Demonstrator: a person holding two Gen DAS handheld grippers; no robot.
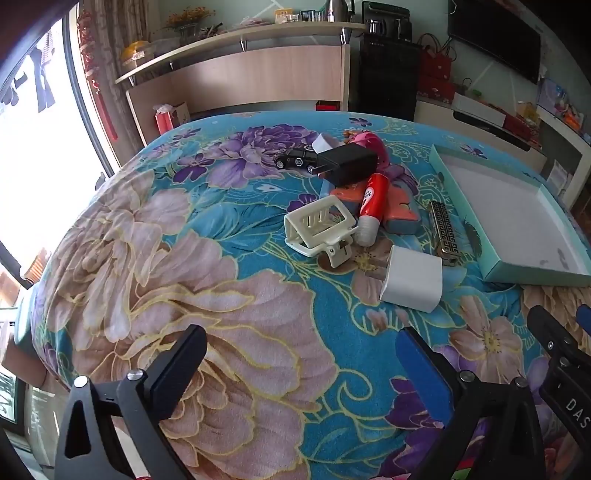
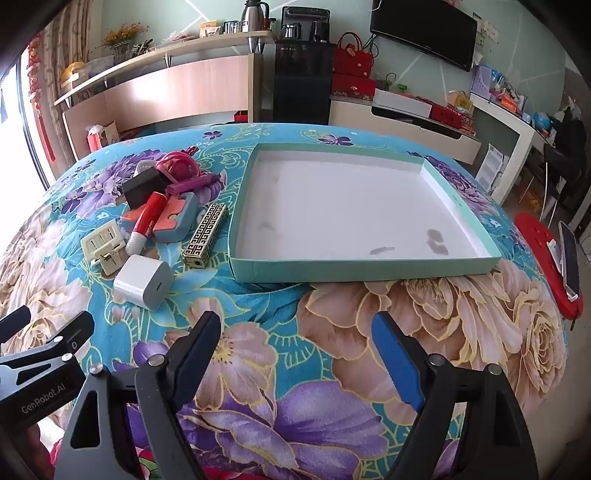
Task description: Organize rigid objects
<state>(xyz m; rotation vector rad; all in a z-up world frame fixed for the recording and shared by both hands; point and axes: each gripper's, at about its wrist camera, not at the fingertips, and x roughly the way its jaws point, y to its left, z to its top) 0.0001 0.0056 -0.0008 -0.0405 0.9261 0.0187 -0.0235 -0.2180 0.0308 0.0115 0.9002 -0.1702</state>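
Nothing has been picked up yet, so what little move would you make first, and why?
Probably ease the left claw forward onto the white charger cube. Both claws hang open and empty, the shallow teal box holds nothing, and that cube lies nearest, apart from the heap, so gripping it should disturb nothing else.

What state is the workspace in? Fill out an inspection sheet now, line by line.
Surface: floral cloth covering the whole top.
Job's things: shallow teal box, nothing in it, only stains; left of it a pile: white charger, patterned metal bar, cream clip, red tube, black charger, toy car, orange and blue block, pink toy.
Clutter: nothing seen beyond the pile.
Grippers: left gripper and right gripper open, fingers holding nothing, above the near edge.
Cables: nothing seen on the cloth.
Surroundings: shelf unit, wall screen, red stool with a phone.
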